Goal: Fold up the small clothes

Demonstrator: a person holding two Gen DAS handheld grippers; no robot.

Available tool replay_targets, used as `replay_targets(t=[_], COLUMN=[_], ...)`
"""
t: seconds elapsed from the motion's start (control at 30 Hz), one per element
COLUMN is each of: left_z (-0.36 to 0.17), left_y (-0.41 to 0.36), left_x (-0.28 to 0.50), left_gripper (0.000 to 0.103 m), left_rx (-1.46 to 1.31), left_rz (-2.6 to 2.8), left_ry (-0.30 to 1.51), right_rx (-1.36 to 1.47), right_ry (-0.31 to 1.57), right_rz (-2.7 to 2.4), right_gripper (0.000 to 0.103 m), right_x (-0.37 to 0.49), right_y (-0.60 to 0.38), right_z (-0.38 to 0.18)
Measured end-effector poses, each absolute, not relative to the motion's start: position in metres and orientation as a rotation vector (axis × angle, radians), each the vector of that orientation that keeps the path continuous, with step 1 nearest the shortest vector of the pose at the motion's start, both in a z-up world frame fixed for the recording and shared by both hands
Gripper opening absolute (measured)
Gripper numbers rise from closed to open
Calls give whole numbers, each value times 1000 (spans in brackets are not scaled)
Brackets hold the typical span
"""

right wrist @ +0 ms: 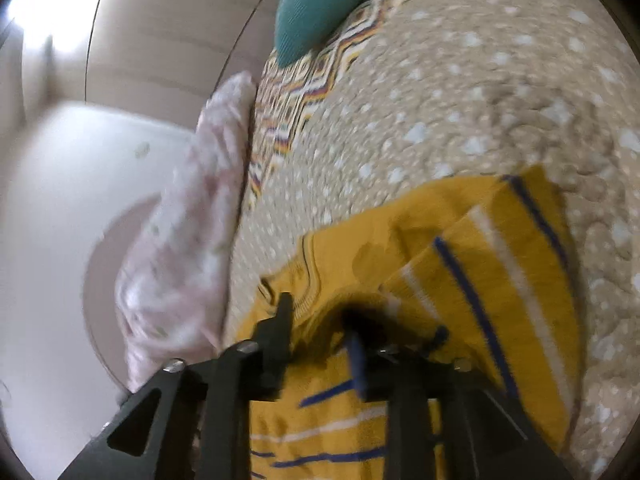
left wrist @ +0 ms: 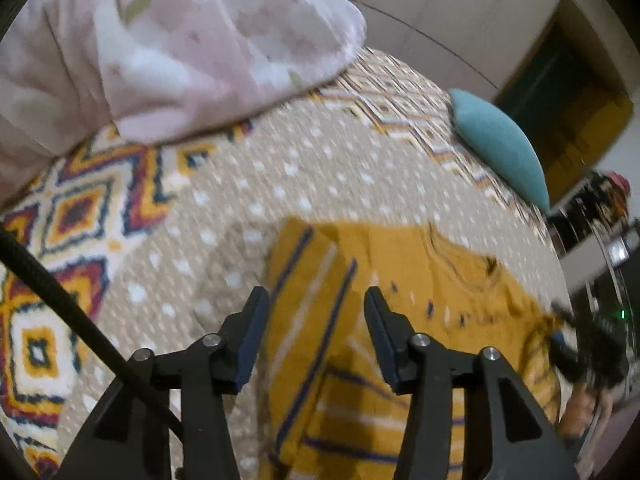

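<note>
Bedspread (left wrist: 240, 184) | shirt (left wrist: 400, 264) under gaping left tool (left wrist: 316, 300) | right tool (right wrist: 320, 316) pinching shirt

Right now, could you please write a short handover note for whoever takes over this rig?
Left claw: open, holding nothing, poised over the striped side of the yellow shirt.
Right claw: in the yellow cloth near the neckline; blur hides whether it grips.
The shirt lies on the dotted bedspread, one striped part already turned over the body. Pink floral cloth and teal cushion sit clear of it.
Left: finish the folds and flatten.
</note>
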State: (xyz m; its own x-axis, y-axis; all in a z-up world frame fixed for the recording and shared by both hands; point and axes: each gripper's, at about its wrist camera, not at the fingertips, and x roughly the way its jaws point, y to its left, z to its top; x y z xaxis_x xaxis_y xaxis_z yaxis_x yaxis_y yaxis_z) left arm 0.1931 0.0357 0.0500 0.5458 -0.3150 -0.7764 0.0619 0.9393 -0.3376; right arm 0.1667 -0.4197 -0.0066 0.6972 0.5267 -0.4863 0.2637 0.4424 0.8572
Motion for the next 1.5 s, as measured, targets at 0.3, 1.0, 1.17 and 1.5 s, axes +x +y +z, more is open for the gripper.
replay_targets(t=[0.3, 1.0, 1.17, 1.5], left_z=[37, 31, 60, 40], left_y=[-31, -13, 31, 43], left_x=[189, 251, 225, 126], left_gripper=[7, 41, 52, 67], left_rx=[85, -18, -163, -46], left_rz=[-245, -90, -58, -214], left_ry=[1001, 1017, 973, 978], right_rx=[916, 598, 583, 489], right_ry=[797, 948, 880, 911], right_rz=[107, 4, -126, 74], right_gripper=[55, 6, 48, 57], right_x=[140, 194, 166, 41], right_y=[-429, -395, -417, -408], right_z=[32, 2, 33, 47])
